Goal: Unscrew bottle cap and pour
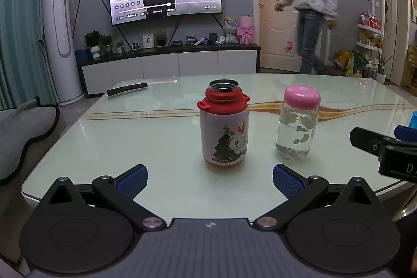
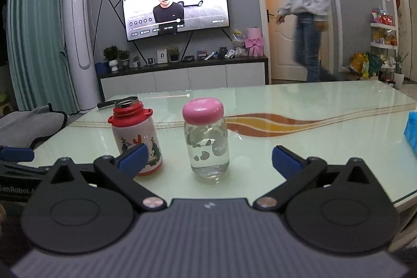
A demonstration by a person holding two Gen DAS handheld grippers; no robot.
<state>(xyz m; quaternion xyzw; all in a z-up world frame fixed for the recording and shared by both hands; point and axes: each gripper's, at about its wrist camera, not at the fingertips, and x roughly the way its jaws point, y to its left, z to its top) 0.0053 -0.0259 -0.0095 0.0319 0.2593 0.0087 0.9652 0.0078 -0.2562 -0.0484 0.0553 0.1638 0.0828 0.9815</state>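
Note:
A clear glass bottle (image 1: pixel 297 130) (image 2: pixel 207 147) with a pink cap (image 1: pixel 301 95) (image 2: pixel 203 110) stands upright on the glass table, holding water. Left of it stands a white flask (image 1: pixel 224 127) (image 2: pixel 136 138) with a red collar, a Christmas print and an uncapped steel mouth. My left gripper (image 1: pixel 210 180) is open, a short way in front of the flask, holding nothing. My right gripper (image 2: pixel 208 159) is open just in front of the glass bottle, its fingers apart from it. The right gripper's black body (image 1: pixel 385 150) shows at the right edge of the left wrist view.
The pale green glass table (image 1: pixel 156 137) (image 2: pixel 299 147) has a black remote (image 1: pixel 127 89) at its far left and a blue object (image 2: pixel 411 130) at its right edge. A grey cushion (image 1: pixel 23 132) lies to the left. A person (image 1: pixel 311 4) walks past the door behind.

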